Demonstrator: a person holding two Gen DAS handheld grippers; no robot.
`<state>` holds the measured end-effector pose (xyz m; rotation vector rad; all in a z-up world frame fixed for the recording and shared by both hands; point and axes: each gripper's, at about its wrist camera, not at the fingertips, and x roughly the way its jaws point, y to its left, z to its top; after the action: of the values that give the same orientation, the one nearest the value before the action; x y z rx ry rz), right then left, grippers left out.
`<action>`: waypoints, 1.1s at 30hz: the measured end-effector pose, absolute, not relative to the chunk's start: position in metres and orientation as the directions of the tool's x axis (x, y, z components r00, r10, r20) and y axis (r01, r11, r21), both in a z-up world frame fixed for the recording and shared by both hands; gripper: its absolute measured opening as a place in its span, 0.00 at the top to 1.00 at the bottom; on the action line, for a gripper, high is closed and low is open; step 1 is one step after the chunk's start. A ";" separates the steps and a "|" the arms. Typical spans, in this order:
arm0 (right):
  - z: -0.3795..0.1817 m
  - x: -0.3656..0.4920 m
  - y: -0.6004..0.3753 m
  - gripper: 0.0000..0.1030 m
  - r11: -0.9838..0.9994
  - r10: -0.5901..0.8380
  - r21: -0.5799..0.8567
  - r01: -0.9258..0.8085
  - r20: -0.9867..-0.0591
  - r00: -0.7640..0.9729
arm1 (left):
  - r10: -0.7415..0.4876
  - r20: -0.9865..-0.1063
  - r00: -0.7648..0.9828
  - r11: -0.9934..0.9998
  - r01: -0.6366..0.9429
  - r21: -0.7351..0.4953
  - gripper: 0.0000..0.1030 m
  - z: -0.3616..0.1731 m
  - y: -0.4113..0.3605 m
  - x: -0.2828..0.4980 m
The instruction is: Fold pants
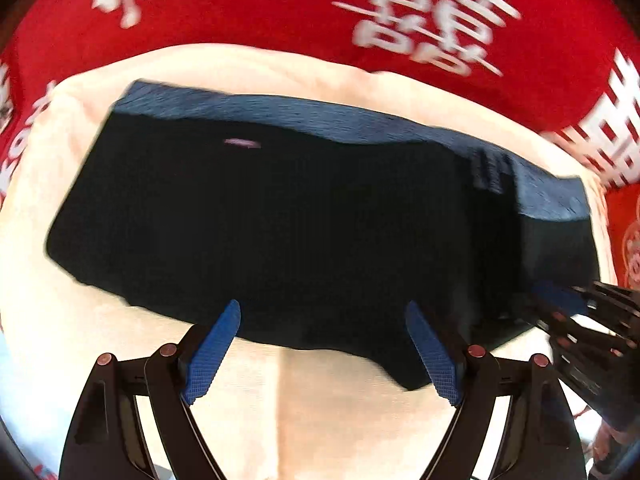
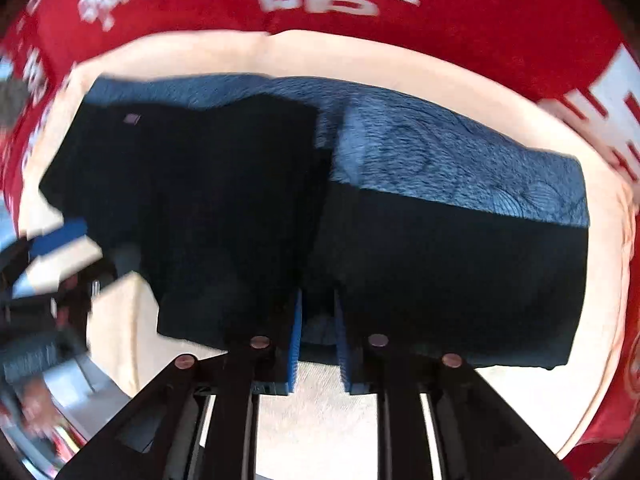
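The dark pants (image 2: 248,216) lie folded on a cream cloth (image 1: 328,408), long axis running side to side in front of both claws. The right gripper (image 2: 318,340) sits at the near hem, jaws narrowed around a bit of fabric, though an actual pinch can't be told. The left gripper (image 1: 324,344) hangs wide apart and empty, just short of that edge.

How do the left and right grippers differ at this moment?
The left gripper has its jaws spread wide; the right gripper has its jaws narrow. Nothing sits between the left's blue pads; the right's straddle a fold of the dark pants. Both point down over the pants' near edge on the cream cloth.
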<state>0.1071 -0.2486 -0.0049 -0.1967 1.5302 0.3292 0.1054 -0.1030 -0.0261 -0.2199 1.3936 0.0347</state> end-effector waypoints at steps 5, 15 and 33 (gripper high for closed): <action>0.030 0.128 -0.217 0.51 0.879 0.336 0.297 -0.372 -0.941 0.042 | -0.009 -0.968 0.250 0.965 -0.251 -0.074 0.17 -0.015 -0.043 0.104; 0.007 0.238 -0.032 0.48 0.672 0.582 0.548 -0.498 -0.807 -0.103 | 0.144 -0.941 0.307 0.926 -0.377 0.019 0.17 -0.019 0.072 0.124; -0.063 0.252 0.069 0.83 0.643 0.353 0.418 -0.642 -0.905 -0.236 | -0.057 -0.959 0.278 0.878 -0.443 -0.180 0.17 -0.073 0.140 0.115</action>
<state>0.2521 0.0693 -0.0632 -0.2487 1.5511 0.9443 0.1147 0.1395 -0.0732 -0.4612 1.2738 0.2720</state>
